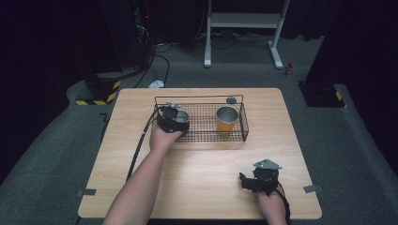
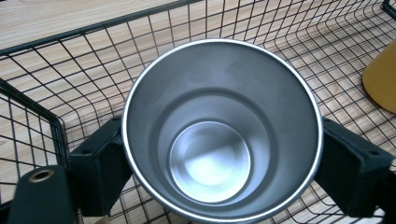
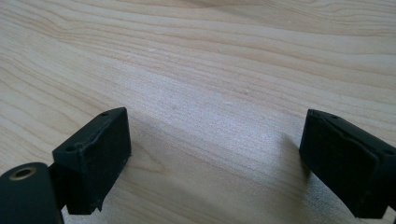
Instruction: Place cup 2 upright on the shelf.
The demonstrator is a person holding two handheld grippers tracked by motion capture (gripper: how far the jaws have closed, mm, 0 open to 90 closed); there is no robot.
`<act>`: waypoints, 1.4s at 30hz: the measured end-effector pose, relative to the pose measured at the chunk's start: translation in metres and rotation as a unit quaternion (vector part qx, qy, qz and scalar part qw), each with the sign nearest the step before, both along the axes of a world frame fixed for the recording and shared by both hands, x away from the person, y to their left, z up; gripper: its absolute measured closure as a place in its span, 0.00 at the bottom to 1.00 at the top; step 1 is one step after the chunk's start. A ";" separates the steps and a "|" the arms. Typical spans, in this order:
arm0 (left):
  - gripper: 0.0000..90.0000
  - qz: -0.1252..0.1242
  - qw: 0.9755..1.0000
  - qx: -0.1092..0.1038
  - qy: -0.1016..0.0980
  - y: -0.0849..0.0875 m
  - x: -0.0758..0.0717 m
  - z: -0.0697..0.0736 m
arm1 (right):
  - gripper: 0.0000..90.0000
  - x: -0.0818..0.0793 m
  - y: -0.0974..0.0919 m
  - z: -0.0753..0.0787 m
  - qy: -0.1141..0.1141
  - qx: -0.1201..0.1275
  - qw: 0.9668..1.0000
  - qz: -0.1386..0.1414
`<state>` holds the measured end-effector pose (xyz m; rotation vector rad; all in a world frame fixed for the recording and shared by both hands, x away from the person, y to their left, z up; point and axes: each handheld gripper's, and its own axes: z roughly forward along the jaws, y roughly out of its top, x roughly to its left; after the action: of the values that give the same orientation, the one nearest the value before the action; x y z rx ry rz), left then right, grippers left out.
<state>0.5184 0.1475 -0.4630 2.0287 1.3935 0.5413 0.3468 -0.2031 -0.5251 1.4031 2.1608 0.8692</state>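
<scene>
A silver cup (image 2: 223, 135) is being set down in the wire basket (image 1: 202, 136), at its left end, likely so it stands beside the yellow cup (image 1: 227, 120). The left claw (image 1: 172, 119) is spread loosely around it. The right claw (image 1: 251, 180) is being rested wide open on the surface (image 1: 206, 173). No writing can be read.

We see an orange cup (image 1: 227, 120) standing upright in the right half of the wire basket, its steel-lined mouth open to us. Behind the basket's far rim a small round grey lid (image 1: 231, 100) lies flat on the wooden table (image 1: 206, 164). Past the table's far edge a white metal stand (image 1: 244, 28) rests on grey carpet (image 1: 356, 140), and black cables (image 1: 155, 61) trail toward a yellow-and-black striped block (image 1: 101, 93) at the left.
</scene>
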 end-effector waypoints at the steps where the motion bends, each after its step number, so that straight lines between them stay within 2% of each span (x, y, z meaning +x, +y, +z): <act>1: 0.15 0.000 1.000 0.000 0.000 0.000 0.000 0.000 | 0.10 0.000 0.000 0.000 0.000 0.000 1.000 0.000; 3: 0.12 -0.001 1.000 -0.005 0.001 0.002 0.000 0.002 | 0.10 0.000 0.000 0.000 0.000 0.000 1.000 0.000; 5: 0.08 0.005 1.000 -0.001 -0.001 0.002 0.000 0.004 | 0.10 0.000 0.000 0.000 0.000 0.000 1.000 0.000; 6: 0.02 0.005 1.000 -0.001 -0.001 0.002 0.000 0.004 | 0.10 0.000 0.000 0.000 0.000 0.000 1.000 0.000; 7: 0.01 0.000 1.000 -0.005 -0.002 0.003 -0.001 0.006 | 0.10 0.000 0.000 0.000 0.000 0.000 1.000 0.000; 16: 0.01 0.001 1.000 -0.021 -0.011 0.004 -0.004 0.011 | 0.10 0.000 0.000 0.000 0.000 0.000 1.000 0.000; 25: 0.01 -0.004 0.999 -0.029 -0.030 0.006 -0.011 0.024 | 0.10 0.000 0.000 0.000 0.000 0.000 1.000 0.000; 30: 0.01 -0.011 0.998 -0.035 -0.042 0.007 -0.018 0.031 | 0.10 0.000 0.000 0.000 0.000 0.000 1.000 0.000; 34: 0.01 -0.018 0.998 -0.048 -0.042 0.010 -0.025 0.033 | 0.10 0.000 0.000 0.000 0.000 0.000 1.000 0.000; 42: 0.02 -0.028 0.997 -0.052 -0.052 0.019 -0.044 0.036 | 0.10 0.000 0.000 0.000 0.000 0.000 1.000 0.000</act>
<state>0.4746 0.1663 -0.4271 1.9214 1.2741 0.5311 0.3467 -0.2031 -0.5251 1.4034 2.1606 0.8694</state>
